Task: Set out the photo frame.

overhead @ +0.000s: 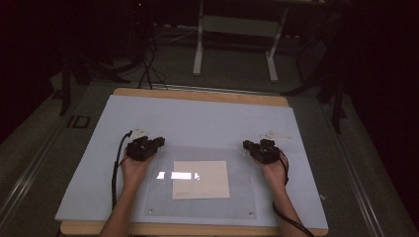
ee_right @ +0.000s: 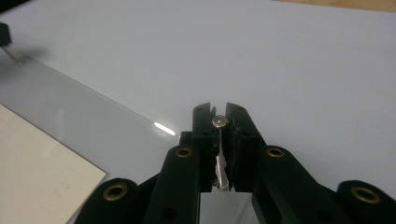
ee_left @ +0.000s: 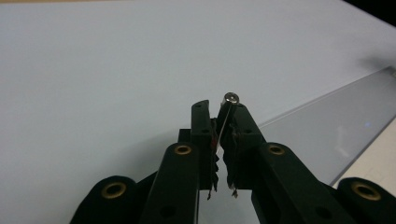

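A clear acrylic plate lies on the pale blue sheet with a cream paper under it. My left gripper sits at the plate's far left corner. In the left gripper view that gripper is shut on a thin metal screw with a round head, which stands up between the pads. My right gripper is at the far right corner. In the right gripper view it is shut on a like screw. The plate and paper lie to its left.
Two small screws mark the plate's near corners. The sheet covers a wooden table whose edges show at front and back. Beyond it stand a desk frame and floor cables. Bare sheet stretches behind both grippers.
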A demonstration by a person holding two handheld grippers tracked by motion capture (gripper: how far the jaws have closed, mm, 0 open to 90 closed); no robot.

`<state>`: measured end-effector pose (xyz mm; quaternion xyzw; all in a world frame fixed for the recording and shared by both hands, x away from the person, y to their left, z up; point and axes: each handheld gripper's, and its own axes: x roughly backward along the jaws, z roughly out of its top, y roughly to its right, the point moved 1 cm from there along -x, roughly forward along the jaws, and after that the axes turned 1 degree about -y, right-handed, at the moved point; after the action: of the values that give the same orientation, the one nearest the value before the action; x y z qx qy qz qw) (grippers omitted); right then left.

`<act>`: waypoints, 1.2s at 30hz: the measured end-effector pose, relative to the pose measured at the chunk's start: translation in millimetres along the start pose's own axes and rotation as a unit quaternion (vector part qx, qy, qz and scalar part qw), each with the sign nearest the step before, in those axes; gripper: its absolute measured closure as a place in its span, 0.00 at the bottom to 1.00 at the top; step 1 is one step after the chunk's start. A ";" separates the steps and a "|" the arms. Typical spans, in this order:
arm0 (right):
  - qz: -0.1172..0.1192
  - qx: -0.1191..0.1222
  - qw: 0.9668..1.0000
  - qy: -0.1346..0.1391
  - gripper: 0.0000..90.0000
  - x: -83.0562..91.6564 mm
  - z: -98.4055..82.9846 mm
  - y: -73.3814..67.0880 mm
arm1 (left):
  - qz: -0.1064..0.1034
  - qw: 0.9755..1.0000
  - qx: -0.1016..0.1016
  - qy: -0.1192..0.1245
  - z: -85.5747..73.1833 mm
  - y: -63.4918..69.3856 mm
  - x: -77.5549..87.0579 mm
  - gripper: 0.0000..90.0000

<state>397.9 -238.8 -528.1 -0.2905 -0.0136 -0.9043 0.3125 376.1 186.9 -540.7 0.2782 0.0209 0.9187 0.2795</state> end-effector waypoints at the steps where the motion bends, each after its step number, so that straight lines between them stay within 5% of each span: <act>1: 0.006 -0.005 1.000 0.002 0.92 0.0 -0.5 1.3 | -0.002 1.000 0.002 -0.001 -0.1 -0.6 0.2 0.92; 6: 0.020 -0.009 1.000 -0.004 0.92 -0.6 0.9 4.5 | -0.024 0.999 0.029 -0.004 0.2 -5.9 -0.1 0.90; 21: 0.047 -0.032 0.998 -0.021 0.92 -5.9 7.5 14.4 | -0.046 0.997 0.045 -0.034 7.9 -13.8 -5.0 0.90; 36: 0.071 -0.072 0.994 -0.035 0.91 -12.7 13.4 23.7 | -0.087 0.992 0.083 -0.040 9.7 -27.0 -12.5 0.90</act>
<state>426.5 -248.1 -527.5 -0.3436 0.0612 -0.8680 0.3531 403.4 201.9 -544.0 0.3338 0.1103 0.8744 0.3344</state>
